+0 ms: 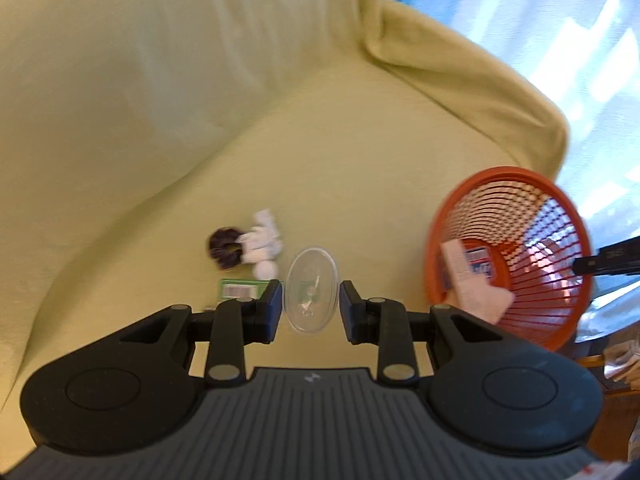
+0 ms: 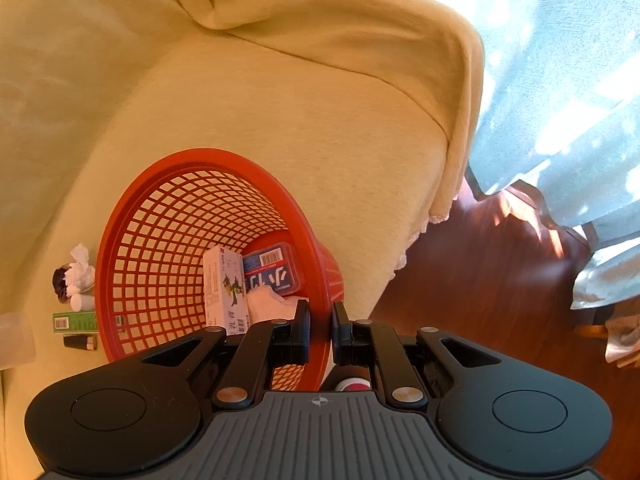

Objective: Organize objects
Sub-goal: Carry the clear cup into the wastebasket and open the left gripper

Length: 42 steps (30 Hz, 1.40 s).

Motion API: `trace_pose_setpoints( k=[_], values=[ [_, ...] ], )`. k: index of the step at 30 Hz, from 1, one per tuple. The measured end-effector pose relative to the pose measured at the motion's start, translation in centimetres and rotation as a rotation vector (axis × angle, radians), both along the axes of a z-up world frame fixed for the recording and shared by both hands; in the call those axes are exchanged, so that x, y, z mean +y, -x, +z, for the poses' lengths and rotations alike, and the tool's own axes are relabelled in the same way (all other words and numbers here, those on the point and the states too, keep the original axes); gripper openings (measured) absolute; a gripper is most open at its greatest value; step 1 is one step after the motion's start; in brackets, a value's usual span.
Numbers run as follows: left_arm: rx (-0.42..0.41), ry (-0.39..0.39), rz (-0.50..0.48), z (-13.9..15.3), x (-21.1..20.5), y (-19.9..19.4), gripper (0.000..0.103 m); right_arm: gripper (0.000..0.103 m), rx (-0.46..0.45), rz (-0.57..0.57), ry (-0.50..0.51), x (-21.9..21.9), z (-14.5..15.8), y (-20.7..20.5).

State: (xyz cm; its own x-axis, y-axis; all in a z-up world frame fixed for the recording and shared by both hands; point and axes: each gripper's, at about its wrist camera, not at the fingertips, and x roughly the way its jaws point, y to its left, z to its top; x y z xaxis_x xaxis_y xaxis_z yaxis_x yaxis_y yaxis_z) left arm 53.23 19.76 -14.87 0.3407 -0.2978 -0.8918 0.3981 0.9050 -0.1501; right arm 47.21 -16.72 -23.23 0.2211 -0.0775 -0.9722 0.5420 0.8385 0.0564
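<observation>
Fingers (image 1: 272,304) of the left gripper (image 1: 311,306) stand apart, flanking a clear plastic lid (image 1: 311,289) that sits on edge between them; contact with either pad cannot be confirmed (the view is blurred). Fingers (image 2: 301,334) of the right gripper (image 2: 320,334) are clamped on the near rim of the red mesh basket (image 2: 160,200), one inside and one outside the wall.

The basket lies tipped on the yellow-covered sofa (image 2: 280,100), mouth toward the right camera. Inside it: a white carton (image 2: 224,288), a blue barcoded case (image 2: 272,268) and a white tissue (image 2: 268,304).

Left of the basket on the seat: a dark scrunchie (image 1: 223,249), crumpled white paper (image 1: 262,236), a green box (image 1: 239,291) and a small black item (image 2: 80,341). Wooden floor (image 2: 480,280) and a pale curtain (image 2: 560,80) lie to the right.
</observation>
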Motion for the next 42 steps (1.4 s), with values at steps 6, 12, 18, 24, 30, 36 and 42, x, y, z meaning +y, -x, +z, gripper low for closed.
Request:
trace_pose_setpoints(
  k=[6,12,18,24,30,36,42],
  values=[
    [0.013,0.014,-0.013,0.7,-3.0,1.5,0.026,0.007,-0.001,0.017,-0.008,-0.4,-0.3,0.1],
    [0.021,0.019,-0.021,0.9,-5.1,2.3,0.026,0.007,-0.002,0.025,-0.023,-0.7,-0.5,0.1],
    [0.021,0.015,-0.022,0.9,-6.8,2.6,0.026,0.007,-0.005,0.049,-0.034,-0.9,-0.5,0.3],
    [0.025,0.016,-0.02,1.0,-8.3,2.7,0.026,0.007,-0.005,0.074,-0.045,-1.3,-0.7,0.2],
    [0.039,0.015,-0.034,0.8,-10.0,2.9,0.026,0.007,-0.005,0.092,-0.046,-1.5,-0.8,0.0],
    [0.05,0.02,-0.057,0.7,-12.0,3.1,0.026,0.007,-0.006,0.105,-0.049,-1.6,-1.0,-0.1],
    [0.065,0.027,-0.065,0.7,-13.5,3.2,0.026,0.007,-0.012,0.118,-0.051,-1.5,-0.9,-0.1]
  ],
)
